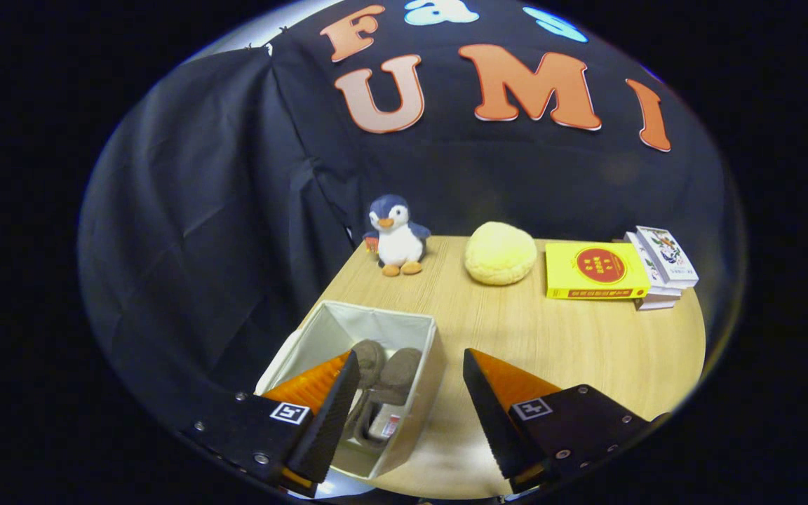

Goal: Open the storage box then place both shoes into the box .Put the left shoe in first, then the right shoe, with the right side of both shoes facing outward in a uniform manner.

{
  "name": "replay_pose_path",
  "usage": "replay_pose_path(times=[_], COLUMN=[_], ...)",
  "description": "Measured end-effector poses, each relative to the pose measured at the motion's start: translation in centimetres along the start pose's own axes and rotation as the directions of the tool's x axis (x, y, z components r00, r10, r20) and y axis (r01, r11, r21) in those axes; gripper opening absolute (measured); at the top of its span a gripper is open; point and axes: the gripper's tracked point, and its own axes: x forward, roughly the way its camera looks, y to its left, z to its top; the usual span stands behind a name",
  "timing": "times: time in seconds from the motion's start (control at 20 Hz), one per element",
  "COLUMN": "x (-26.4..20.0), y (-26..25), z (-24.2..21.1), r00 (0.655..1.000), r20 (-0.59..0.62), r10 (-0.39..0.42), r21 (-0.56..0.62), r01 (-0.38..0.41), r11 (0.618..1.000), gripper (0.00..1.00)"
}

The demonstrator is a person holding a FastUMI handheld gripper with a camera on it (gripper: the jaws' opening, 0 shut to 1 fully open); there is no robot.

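An open, light fabric storage box [426, 365] stands on the wooden table [572, 344], near its left edge. Two grey-brown shoes [388, 379] lie side by side inside the box, toes pointing away from me. My gripper [411, 361] hangs above the box's right wall, open, with nothing between its fingers. The left finger [327, 414] covers part of the box's near left side and part of the left shoe. The right finger [495, 414] is over bare table, just right of the box.
At the table's far edge stand a plush penguin [397, 237], a yellow bun-shaped cushion [500, 253], a yellow book [595, 271] and a stack of small boxes [660, 266]. Black cloth walls close in the left and the back.
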Motion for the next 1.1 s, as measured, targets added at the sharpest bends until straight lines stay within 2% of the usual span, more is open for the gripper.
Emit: replay_pose_path(times=[0.25, 0.35, 0.45, 0.6, 0.75, 0.95, 1.1], x=[-4.0, -6.4, -9.0, -13.2, -17.1, -20.9, -23.3], y=[-5.8, -9.1, -12.0, -15.9, -20.2, -24.7, -26.6], z=[5.0, 6.7, 8.9, 12.0, 14.8, 16.2, 17.7], r00=[0.979, 0.96, 0.93, 0.88, 0.815, 0.744, 0.694], r20=[0.197, 0.256, 0.33, 0.424, 0.519, 0.597, 0.647], r10=[-0.053, -0.115, -0.164, -0.215, -0.256, -0.301, -0.316], r21=[0.003, -0.008, -0.013, 0.027, 0.04, 0.018, 0.031], r01=[0.054, 0.121, 0.178, 0.225, 0.276, 0.362, 0.39], r11=[0.999, 0.993, 0.984, 0.974, 0.96, 0.932, 0.92], gripper=[0.98, 0.98, 0.98, 0.98, 0.98, 0.98, 0.98])
